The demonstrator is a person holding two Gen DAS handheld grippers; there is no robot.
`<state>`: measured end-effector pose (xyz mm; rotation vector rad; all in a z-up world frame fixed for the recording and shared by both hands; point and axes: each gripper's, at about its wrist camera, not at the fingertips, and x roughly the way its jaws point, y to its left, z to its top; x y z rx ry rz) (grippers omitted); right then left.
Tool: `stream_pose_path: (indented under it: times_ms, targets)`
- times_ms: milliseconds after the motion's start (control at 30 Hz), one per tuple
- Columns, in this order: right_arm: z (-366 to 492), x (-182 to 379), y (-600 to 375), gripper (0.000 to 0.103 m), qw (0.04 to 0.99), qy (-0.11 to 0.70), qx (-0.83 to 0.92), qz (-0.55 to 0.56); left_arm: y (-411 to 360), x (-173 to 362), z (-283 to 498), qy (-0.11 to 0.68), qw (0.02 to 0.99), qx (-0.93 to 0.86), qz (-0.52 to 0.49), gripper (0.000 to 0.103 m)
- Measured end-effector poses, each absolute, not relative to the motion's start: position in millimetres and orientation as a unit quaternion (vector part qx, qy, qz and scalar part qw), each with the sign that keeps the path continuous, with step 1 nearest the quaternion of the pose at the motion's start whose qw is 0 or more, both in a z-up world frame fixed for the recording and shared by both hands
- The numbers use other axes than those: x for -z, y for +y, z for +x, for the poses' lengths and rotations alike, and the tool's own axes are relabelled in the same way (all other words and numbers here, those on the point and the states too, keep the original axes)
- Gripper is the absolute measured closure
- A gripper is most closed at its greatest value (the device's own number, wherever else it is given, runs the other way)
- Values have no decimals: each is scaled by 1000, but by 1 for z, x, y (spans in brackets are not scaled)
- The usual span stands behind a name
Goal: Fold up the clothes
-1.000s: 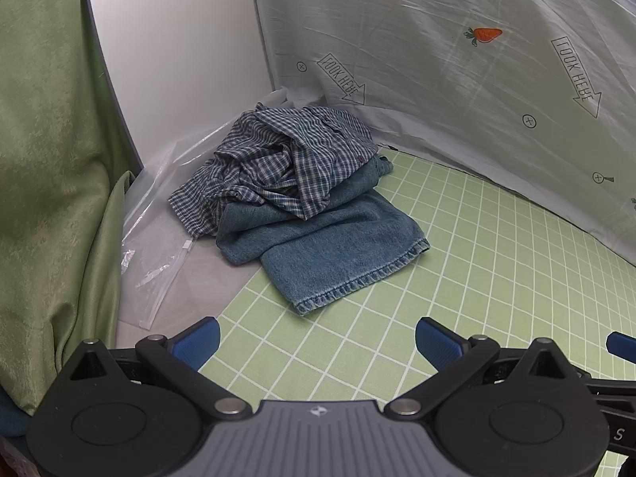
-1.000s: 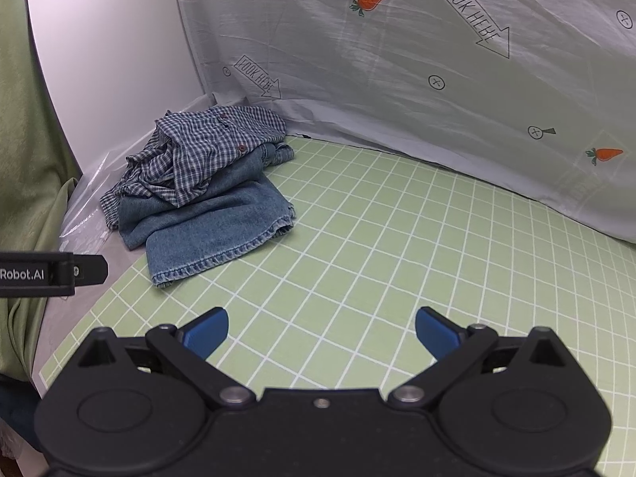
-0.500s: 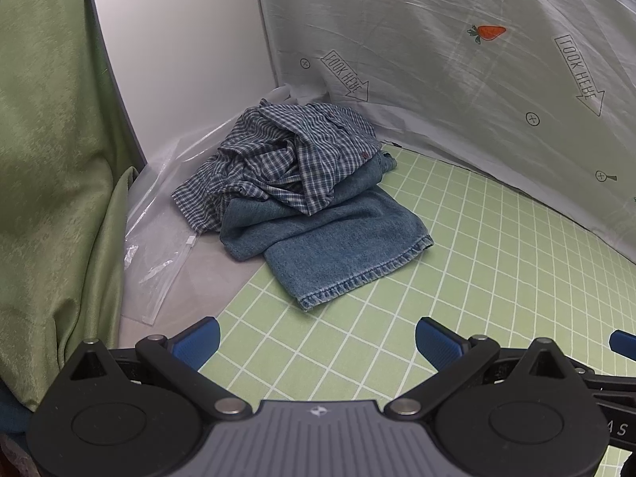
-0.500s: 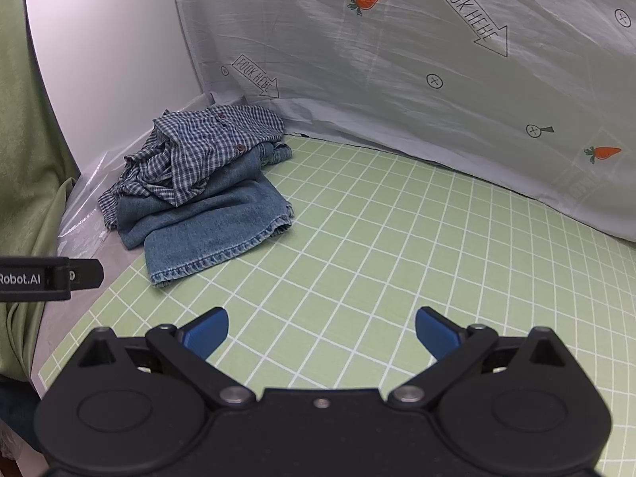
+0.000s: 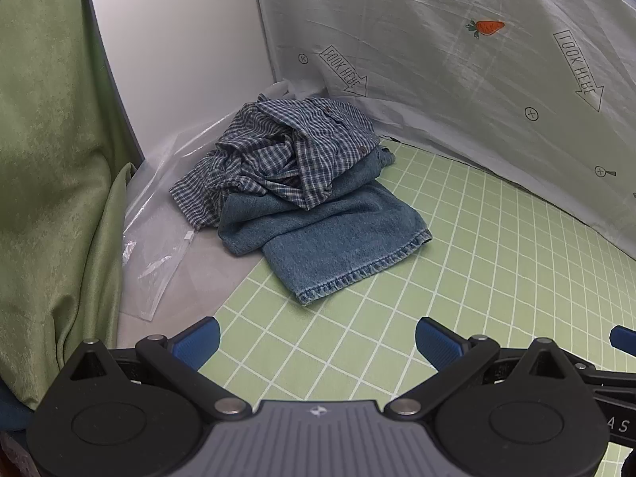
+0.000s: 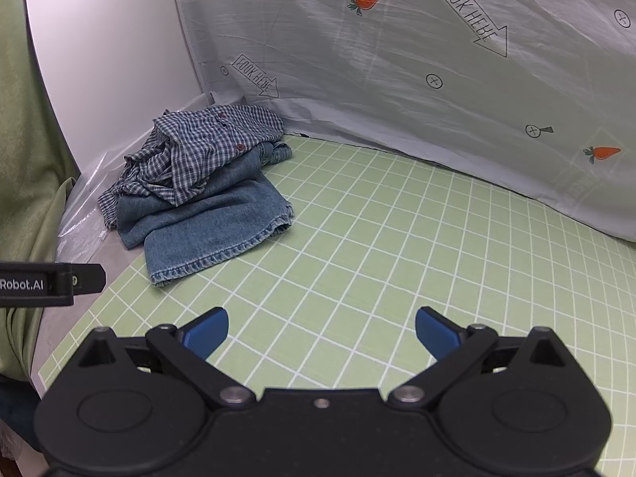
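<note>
A crumpled checked shirt (image 5: 286, 155) lies on folded jeans (image 5: 338, 238) at the tabletop's (image 6: 397, 238) far left corner, beside a clear plastic bag (image 5: 159, 250). Left gripper (image 5: 316, 340) and right gripper (image 6: 321, 328) hover with fingers spread, empty. Only the right view shows shirt buttons.

Crumpled plaid shirt (image 5: 286, 155) atop folded jeans (image 5: 342, 234)

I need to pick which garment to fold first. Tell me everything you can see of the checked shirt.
The blue-and-white checked cotton-looking shirt lies crumpled in a loose heap, not folded, at the far left corner of the green gridded mat. A button placket with small dark red buttons shows in the right wrist view. It rests on top of the folded blue denim jeans, and its left edge spills toward the clear plastic bag. Neither gripper touches it.
</note>
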<state>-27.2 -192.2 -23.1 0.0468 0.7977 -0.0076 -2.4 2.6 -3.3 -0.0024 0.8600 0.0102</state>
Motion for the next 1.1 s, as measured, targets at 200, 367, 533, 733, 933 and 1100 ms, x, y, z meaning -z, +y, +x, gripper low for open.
stream_pose_path:
  times_ms: [200,367,533,733,933,1100]
  targets:
    - [-26,25,-194,1,920,392,6,21,6,5,-1,423,906,-9,-8,0]
    - [-17,26,-192,1,918,397,4,12,8,9,9,433,901,-10,-11,0]
    - [8,23,-192,1,919,394,5,6,14,7,35,433,901,-22,-13,0]
    - [66,16,-184,1,923,384,10,-7,29,4,94,429,903,-34,-12,0]
    - [148,21,-165,6,926,378,4,-15,51,11,178,430,901,-46,-25,0]
    - [229,38,-134,14,924,383,-23,-12,64,27,246,435,898,-41,-51,1]
